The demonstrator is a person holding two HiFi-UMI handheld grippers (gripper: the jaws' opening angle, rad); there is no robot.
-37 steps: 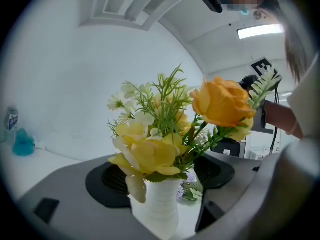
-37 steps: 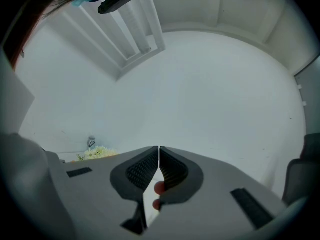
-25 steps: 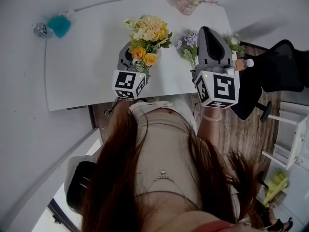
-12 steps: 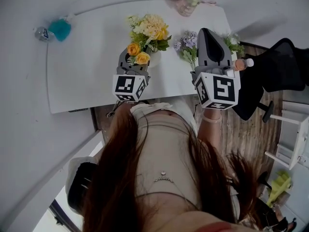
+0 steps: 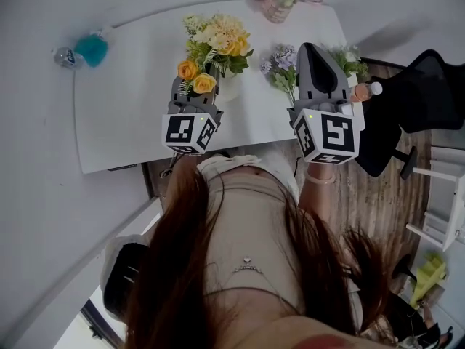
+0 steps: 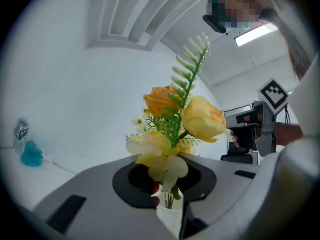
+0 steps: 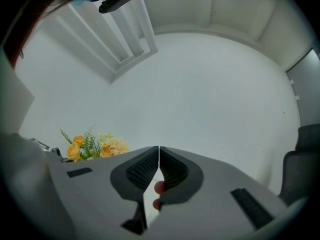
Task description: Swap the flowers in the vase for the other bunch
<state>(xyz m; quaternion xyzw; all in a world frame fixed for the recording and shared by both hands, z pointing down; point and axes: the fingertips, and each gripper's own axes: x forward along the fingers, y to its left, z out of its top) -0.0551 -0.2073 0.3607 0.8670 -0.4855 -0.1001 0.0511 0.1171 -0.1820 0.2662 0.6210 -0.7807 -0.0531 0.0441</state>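
Observation:
A yellow and orange bouquet (image 5: pixel 216 41) stands at the middle of the white table (image 5: pixel 123 107). My left gripper (image 5: pixel 196 78) has just been closing and is shut on its stems (image 6: pixel 170 198), just above the rim of the white vase (image 6: pixel 170 218). The blooms (image 6: pixel 202 119) rise over the jaws. A purple bunch (image 5: pixel 282 62) lies on the table beside my right gripper (image 5: pixel 309 47), which is shut on nothing (image 7: pixel 159 151) and held level over the table's right part.
A blue object (image 5: pixel 91 46) and a small bottle (image 5: pixel 64 56) sit at the table's far left. A pink jar (image 5: pixel 280 3) stands at the back edge. A bottle with an orange cap (image 5: pixel 362 91) and a black chair (image 5: pixel 425 97) are on the right.
The left gripper has closed round the yellow bouquet's stems and risen. Bouquet and gripper have shifted up and left in the head view. The right gripper has stayed put.

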